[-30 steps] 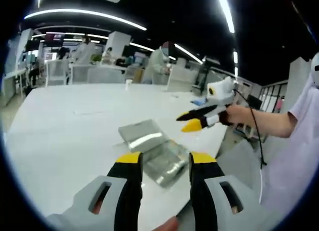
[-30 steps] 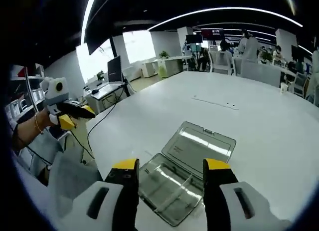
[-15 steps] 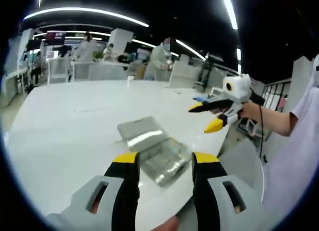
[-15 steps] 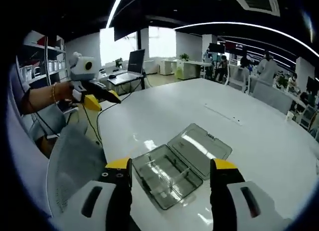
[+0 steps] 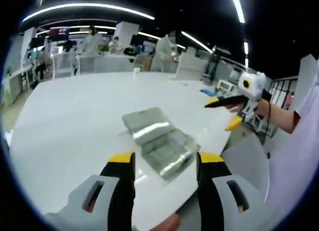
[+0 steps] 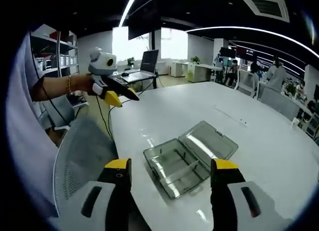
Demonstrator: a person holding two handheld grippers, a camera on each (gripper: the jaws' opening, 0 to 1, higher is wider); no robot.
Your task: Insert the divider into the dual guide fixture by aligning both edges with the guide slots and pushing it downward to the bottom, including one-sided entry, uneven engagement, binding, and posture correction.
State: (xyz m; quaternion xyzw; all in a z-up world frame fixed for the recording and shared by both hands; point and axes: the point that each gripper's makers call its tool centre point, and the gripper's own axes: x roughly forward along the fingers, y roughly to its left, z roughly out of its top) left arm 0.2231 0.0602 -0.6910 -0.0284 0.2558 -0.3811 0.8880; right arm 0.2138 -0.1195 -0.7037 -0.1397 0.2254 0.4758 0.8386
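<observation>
A clear smoky plastic case (image 6: 187,158) lies open on the white table (image 6: 159,116), its tray toward me and its lid (image 6: 212,142) flat behind. A thin clear partition crosses the tray. My right gripper (image 6: 171,166) hangs open and empty just short of the tray. My left gripper (image 6: 123,97) is held up beyond the table edge at the left, jaws apart. From the other side, the case (image 5: 159,140) sits just beyond my open left gripper (image 5: 166,160), and the right gripper (image 5: 223,114) is raised at the right, open, holding nothing.
A grey mesh chair (image 6: 79,156) stands at the table edge beside the person, and its back (image 5: 244,158) also rises to the right of the left gripper's jaws. Desks, chairs and people (image 5: 92,41) fill the far room. Bare tabletop (image 5: 70,116) lies around the case.
Both hands have drawn back and up from the case, which now looks smaller. The right gripper has swung out past the table edge, its jaws spread wider. The case has not moved.
</observation>
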